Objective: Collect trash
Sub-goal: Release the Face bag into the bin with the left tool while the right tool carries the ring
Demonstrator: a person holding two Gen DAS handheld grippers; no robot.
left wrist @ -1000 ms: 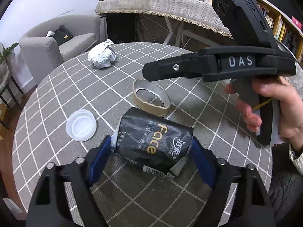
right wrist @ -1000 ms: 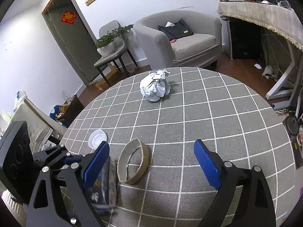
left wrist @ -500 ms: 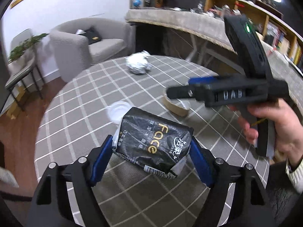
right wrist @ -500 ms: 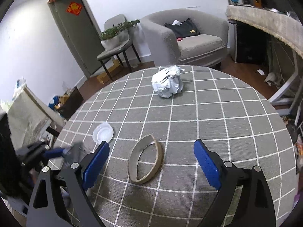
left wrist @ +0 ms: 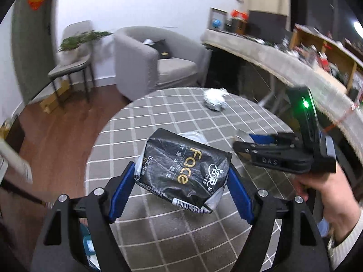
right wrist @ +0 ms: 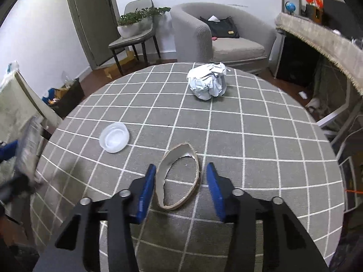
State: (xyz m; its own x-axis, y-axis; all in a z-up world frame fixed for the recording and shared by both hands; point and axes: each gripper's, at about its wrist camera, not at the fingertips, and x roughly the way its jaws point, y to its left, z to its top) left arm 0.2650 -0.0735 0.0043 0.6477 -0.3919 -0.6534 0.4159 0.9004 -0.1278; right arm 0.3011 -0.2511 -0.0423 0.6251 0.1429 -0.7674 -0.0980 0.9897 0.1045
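A black tissue pack is clamped between the blue pads of the left gripper, raised off the tabletop. The right gripper is closed around a flattened cardboard ring lying there, both pads against its sides.

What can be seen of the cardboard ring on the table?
The cardboard ring is a bare brown loop of thin card, squashed to an oval, with a ragged, torn far edge. It lies flat on the grey checked tablecloth with nothing inside it. The right gripper is shut on it, one blue pad on each side of its wall.
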